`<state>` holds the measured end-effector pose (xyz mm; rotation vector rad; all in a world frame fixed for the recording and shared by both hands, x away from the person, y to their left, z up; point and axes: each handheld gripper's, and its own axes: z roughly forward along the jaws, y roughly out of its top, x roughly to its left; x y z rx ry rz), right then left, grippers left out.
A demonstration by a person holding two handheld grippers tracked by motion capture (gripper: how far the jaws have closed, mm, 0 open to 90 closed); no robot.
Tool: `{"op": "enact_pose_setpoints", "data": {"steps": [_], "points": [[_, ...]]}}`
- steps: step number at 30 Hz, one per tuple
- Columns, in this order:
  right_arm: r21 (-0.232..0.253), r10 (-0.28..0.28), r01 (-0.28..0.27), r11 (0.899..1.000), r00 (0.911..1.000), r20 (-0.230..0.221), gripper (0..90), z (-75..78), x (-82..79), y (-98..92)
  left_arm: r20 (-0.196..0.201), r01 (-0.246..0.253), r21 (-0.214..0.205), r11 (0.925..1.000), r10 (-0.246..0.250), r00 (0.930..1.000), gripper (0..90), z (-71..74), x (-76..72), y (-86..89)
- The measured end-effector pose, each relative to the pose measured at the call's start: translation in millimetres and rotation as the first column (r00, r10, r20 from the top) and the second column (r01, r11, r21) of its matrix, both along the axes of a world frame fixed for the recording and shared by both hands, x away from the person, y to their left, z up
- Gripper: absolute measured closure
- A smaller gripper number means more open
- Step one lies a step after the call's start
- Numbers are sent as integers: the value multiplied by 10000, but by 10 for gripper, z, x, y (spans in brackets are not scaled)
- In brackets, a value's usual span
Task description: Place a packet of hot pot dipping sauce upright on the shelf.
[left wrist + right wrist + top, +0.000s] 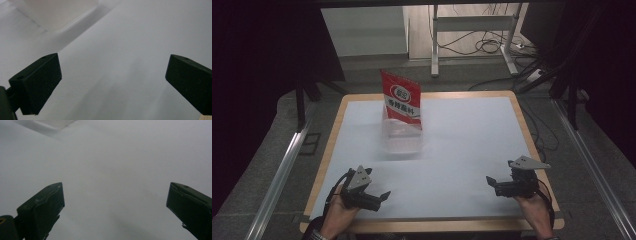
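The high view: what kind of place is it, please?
Probably a lab or a recording workspace, not a home. The white table stands between metal rails, loose cables lie on the floor behind, and dark curtains hang around.

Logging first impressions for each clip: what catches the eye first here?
The red snack bag standing upright in a clear container at the table's far middle stands out. Near the front edge, the left gripper and right gripper rest apart, both open and holding nothing.
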<state>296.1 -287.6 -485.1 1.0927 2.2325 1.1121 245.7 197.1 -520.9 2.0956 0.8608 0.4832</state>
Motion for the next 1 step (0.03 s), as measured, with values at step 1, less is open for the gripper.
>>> {"op": "enact_pose_setpoints", "data": {"steps": [1], "points": [[0, 0, 0, 10000, 10000, 0, 14, 0, 0, 0, 0, 0, 0, 10000, 0, 10000, 3, 0, 0, 0]]}}
